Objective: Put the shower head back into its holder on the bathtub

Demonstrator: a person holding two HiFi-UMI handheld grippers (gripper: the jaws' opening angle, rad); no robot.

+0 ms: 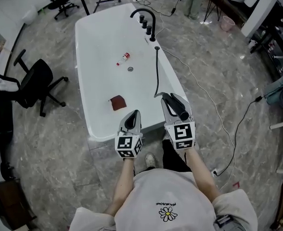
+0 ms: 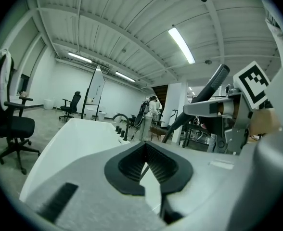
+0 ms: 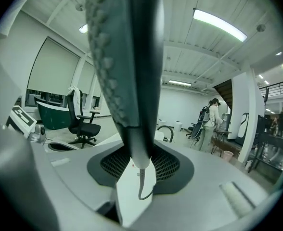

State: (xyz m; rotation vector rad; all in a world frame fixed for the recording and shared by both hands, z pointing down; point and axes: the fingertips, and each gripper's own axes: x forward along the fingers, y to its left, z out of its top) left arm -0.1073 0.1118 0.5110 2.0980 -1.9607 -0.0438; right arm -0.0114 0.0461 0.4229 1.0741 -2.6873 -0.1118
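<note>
— Shower head (image 1: 182, 113) sits lower centre, by the near rim of the bathtub (image 1: 83, 66), clamped in the right claw (image 1: 176, 102). Risk?
— Its hose (image 1: 157, 71) could snag or tug it loose short of the taps (image 1: 146, 23), upper centre. The left claw (image 1: 132, 118) is closed, empty, no backup.

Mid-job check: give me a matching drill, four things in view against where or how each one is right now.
Things:
1. shower head
2. left gripper
3. red-and-white bottle
4. black faucet

States:
A. jaws shut, nothing between them
B. lying on the floor of the bathtub
C. standing on the bathtub's far rim
D. clamped in the right gripper

Pairs: 1-D, 2-A, 3-B, 4-C.
</note>
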